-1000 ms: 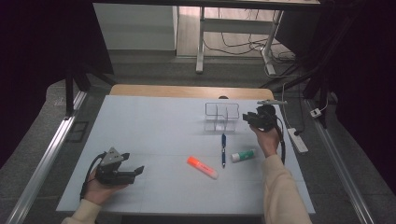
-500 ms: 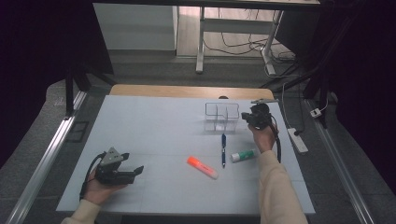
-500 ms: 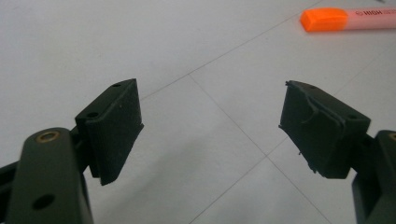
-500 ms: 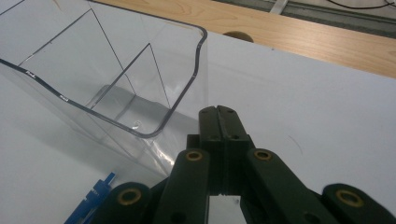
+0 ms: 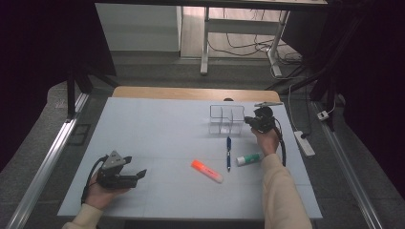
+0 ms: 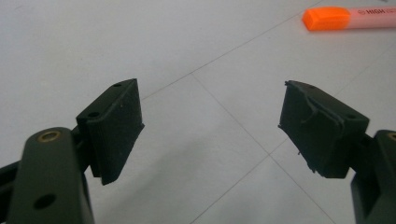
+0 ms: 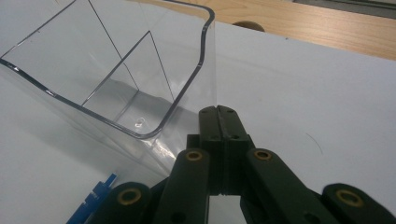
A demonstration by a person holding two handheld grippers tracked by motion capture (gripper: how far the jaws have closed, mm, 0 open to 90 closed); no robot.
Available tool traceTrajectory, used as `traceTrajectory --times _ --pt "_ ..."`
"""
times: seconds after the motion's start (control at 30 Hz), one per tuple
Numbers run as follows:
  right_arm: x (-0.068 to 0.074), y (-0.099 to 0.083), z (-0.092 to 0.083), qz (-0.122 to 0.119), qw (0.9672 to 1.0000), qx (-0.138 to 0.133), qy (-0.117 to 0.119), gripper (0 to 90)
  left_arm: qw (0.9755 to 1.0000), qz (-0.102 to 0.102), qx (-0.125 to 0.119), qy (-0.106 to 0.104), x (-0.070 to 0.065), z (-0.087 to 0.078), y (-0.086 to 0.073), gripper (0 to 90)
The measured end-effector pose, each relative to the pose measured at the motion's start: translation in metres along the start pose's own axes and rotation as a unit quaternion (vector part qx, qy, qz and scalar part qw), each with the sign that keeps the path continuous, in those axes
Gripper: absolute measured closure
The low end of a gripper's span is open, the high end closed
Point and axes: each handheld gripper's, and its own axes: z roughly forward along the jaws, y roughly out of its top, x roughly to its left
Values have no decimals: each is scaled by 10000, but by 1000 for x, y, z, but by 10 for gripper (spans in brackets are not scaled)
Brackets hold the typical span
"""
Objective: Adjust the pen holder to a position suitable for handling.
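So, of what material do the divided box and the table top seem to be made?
The divided box looks like clear glossy plastic: the table shows through its walls, and its rim catches light. The table top seems a matte white board over wood, whose tan grain shows at the far edge.

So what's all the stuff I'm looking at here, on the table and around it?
Clear plastic organizer: one, transparent with dividers, far right part of the table, empty.
Highlighter: one, orange cap with pale body, lying near the middle front.
Pen: one, blue, lying right of the highlighter.
Glue stick: one, white with green cap, lying right of the pen.
Table: one, pale blue-white top with a wooden far edge.
Power strip: one, white, on the floor right of the table.
Left hand-held gripper: one, black, front left, jaws open.
Right hand-held gripper: one, black, beside the organizer's right corner, jaws shut with nothing between them.
Sleeves: two, cream.
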Motion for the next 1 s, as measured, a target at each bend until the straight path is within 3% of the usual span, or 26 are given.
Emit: traceTrajectory --times 0.5,1.0 --pt "0 0 4 -111 9998 -109 151 895 10000 25 45 -34 0 1 0 211" --pt "20 10 10 -283 9993 -109 212 895 10000 -6 78 -33 1 1 -1 209"
